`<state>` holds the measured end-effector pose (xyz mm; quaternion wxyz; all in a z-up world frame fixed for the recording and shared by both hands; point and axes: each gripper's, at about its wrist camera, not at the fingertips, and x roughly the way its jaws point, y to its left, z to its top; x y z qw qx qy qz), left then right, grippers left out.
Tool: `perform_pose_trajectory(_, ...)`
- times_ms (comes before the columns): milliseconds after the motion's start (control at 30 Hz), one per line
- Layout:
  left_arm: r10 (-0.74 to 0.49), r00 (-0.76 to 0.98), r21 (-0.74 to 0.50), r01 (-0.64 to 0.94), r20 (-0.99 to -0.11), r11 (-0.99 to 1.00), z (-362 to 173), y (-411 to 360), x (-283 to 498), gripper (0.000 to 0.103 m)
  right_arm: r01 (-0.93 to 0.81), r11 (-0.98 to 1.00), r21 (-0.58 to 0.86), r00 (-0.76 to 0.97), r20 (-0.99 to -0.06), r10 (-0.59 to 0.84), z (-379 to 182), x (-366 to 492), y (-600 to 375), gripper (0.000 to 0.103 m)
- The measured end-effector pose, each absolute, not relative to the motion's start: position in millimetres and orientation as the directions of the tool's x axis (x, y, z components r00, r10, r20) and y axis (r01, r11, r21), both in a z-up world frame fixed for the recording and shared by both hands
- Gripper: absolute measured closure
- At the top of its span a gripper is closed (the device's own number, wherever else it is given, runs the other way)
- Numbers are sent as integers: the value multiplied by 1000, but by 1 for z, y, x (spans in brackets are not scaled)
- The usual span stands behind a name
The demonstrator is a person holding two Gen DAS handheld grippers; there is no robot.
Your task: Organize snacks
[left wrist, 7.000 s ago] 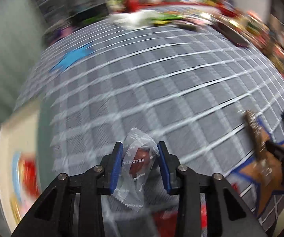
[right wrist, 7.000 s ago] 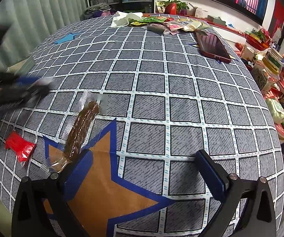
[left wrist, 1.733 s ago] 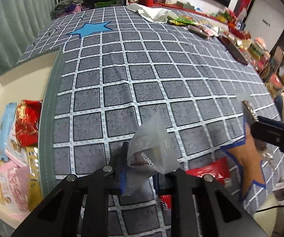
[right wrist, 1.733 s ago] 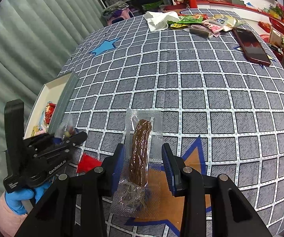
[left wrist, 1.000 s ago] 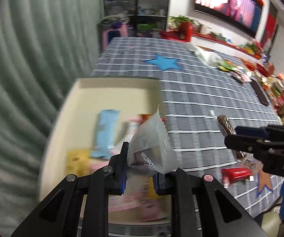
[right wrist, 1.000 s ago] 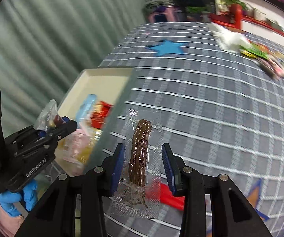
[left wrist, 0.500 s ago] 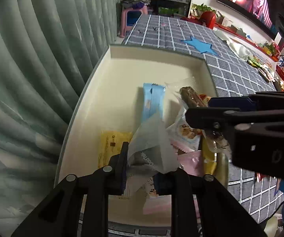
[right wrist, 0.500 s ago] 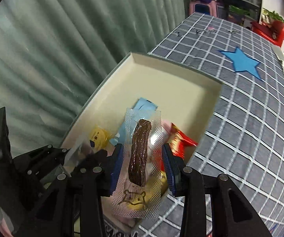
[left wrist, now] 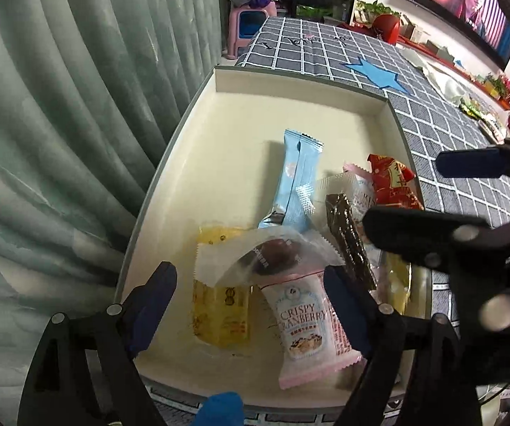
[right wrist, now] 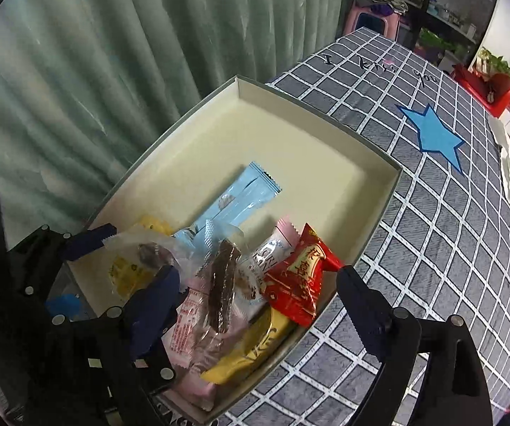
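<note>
I had both the left gripper (left wrist: 249, 289) and right gripper (right wrist: 255, 291) spread wide above the cream box (left wrist: 290, 81). The clear date packet (left wrist: 265, 257) lay at 6 o'clock inside it: light, crinkly, best pinched at its sealed edge.

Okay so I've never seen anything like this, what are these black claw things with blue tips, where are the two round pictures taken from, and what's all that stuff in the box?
Each black claw is a hand-held gripper; a person carries one in each hand, with no robot arm involved. Each round picture comes from a wide-angle camera mounted on one gripper, looking forward along its jaws.

The left gripper and the right gripper both have their jaws spread open and hold nothing. They hang over a shallow cream cardboard box that sits on a grey checked tablecloth.

Inside the box lie wrapped snacks: a long light-blue packet, a red foil packet, a pink "Crispy Cranberry" packet, a yellow packet, a dark brown strip sealed in clear plastic and a clear wrapper with a dark sweet inside.
</note>
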<state>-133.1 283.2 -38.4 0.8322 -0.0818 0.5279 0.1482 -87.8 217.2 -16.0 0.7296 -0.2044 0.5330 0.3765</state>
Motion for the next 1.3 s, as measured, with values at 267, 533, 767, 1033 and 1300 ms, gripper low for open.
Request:
perform_pose_trajectory(267,140,376,2,-345,-916,939,-24,283,-138,15,-757,644,116,145,-930,339,5,-85,205,0)
perform_pose_trajectory(533,163,378,31,-333,-911,942,-14,272,-140,15,-762,636,118,140,-930,340,15,-86,200,0)
perform_pose_trajectory(767,187,385,56,-325,-904,944,-8,266,-140,15,-771,626,115,133,-933,334,14,-91,200,0)
perform_pose_trajectory(1033,198,385,67,-328,-902,942,-7,265,-141,15,-770,626,123,126,-933,337,14,-91,200,0)
perform_pose_trajectory(1300,206,382,77,-328,-901,942,-7,262,-141,15,-770,626,125,119,-936,333,11,-92,199,0)
